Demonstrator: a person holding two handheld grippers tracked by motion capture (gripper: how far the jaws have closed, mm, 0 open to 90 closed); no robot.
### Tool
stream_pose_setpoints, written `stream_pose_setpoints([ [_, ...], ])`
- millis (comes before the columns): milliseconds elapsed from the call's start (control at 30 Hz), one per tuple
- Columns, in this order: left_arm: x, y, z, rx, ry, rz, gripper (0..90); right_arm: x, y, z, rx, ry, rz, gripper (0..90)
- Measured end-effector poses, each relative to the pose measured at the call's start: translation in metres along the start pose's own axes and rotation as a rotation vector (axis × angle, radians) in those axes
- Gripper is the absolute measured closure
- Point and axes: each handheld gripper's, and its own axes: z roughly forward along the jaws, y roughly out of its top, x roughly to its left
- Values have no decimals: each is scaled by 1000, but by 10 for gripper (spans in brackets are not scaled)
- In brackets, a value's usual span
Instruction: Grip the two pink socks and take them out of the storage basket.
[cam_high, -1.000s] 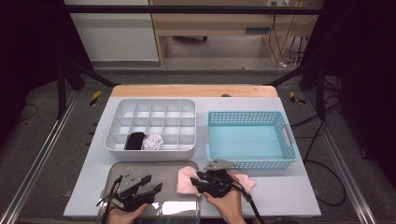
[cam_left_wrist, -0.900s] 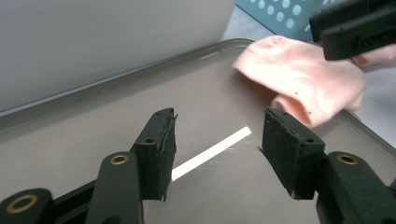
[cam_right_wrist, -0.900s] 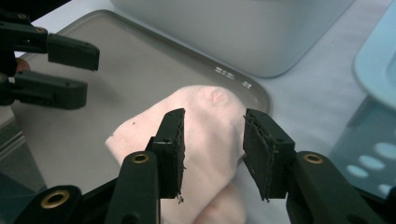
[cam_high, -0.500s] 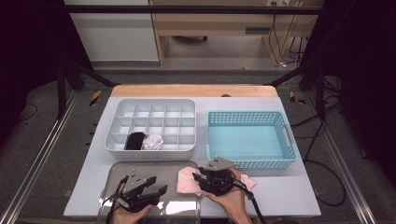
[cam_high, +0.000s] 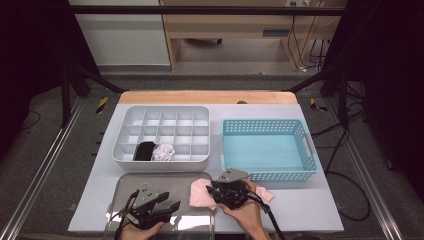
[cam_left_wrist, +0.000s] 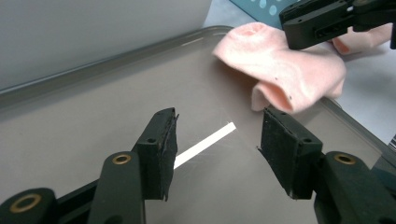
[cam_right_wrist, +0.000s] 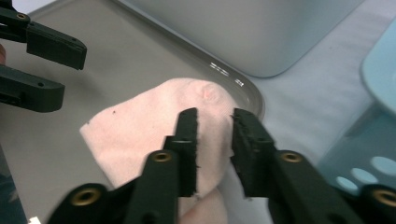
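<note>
A pink sock (cam_high: 200, 192) lies across the right rim of a grey tray (cam_high: 125, 181), partly on the tray and partly on the white table. My right gripper (cam_high: 214, 193) hovers on top of it. In the right gripper view its jaws stand a little apart over the sock (cam_right_wrist: 140, 130), and the right gripper (cam_right_wrist: 215, 135) is open. My left gripper (cam_high: 171, 205) is over the tray, open, nothing between its fingers. In the left gripper view the left gripper (cam_left_wrist: 217, 140) points at the sock (cam_left_wrist: 285, 65), with the right gripper (cam_left_wrist: 327, 23) beyond.
A white compartment organizer (cam_high: 160, 164) stands behind the tray, with a black item (cam_high: 145, 150) and a white item (cam_high: 163, 151) in its front row. A blue mesh basket (cam_high: 270, 175) sits right of it, close behind my right gripper.
My left gripper has shifted slightly right, toward the sock. My right gripper has edged left over the sock, which has barely moved.
</note>
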Motion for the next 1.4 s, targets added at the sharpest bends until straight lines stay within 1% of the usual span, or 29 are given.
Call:
stream_pose_setpoints([
  [67, -1, -1, 1, 8, -6, 5, 457, 0, 0, 1, 8, -3, 2, 857],
  [100, -2, -1, 1, 10, -8, 6, 461, -1, -1, 1, 12, 6, 5, 880],
  [200, -3, -1, 2, 12, -17, 13, 469, -3, 0, -3, 6, 23, 17, 896],
  [300, -5, -1, 4, 16, -22, 16, 469, -4, -1, -10, -9, 24, 35, 898],
  [367, -7, 0, 6, 16, -27, 14, 469, -6, -2, -14, -18, 8, 47, 898],
  [433, -9, 1, 8, 20, -32, 22, 468, -6, -4, -18, -33, -10, 63, 897],
  [500, -12, 1, 10, 27, -36, 30, 464, -7, -8, -21, -28, -23, 82, 895],
  [533, -13, 2, 11, 26, -39, 37, 464, -6, -10, -22, -18, -33, 87, 894],
  [567, -14, 3, 12, 23, -38, 36, 464, -5, -12, -23, -5, -50, 88, 892],
  [600, -14, 4, 12, 19, -37, 37, 464, -4, -14, -24, 7, -57, 83, 891],
  [667, -15, 7, 14, 19, -39, 36, 465, -3, -18, -27, 24, -73, 100, 885],
  [700, -15, 8, 15, 19, -41, 37, 465, -2, -20, -29, 27, -76, 97, 883],
  [800, -18, 11, 19, 22, -46, 42, 469, 1, -25, -34, 36, -76, 111, 864],
  [867, -22, 14, 23, 28, -54, 52, 470, 3, -28, -37, 52, -80, 109, 826],
  [900, -24, 15, 25, 30, -57, 58, 470, 4, -30, -38, 58, -73, 115, 804],
  [933, -26, 16, 27, 29, -57, 62, 470, 3, -32, -39, 55, -72, 110, 793],
  [1000, -27, 17, 28, 24, -56, 66, 474, 3, -32, -45, 14, -57, 86, 771],
  [1067, -24, 17, 25, 12, -51, 52, 474, 5, -30, -48, -16, -42, 66, 741],
  [1167, -14, 17, 16, -19, -37, 21, 484, 12, -26, -46, -39, -11, 28, 694],
  [1333, 0, 13, 5, -48, 7, -17, 509, 26, -22, -33, -26, 43, -19, 596],
  [1400, 6, 11, 3, -52, 19, -34, 514, 32, -22, -27, -17, 59, -50, 548],
])
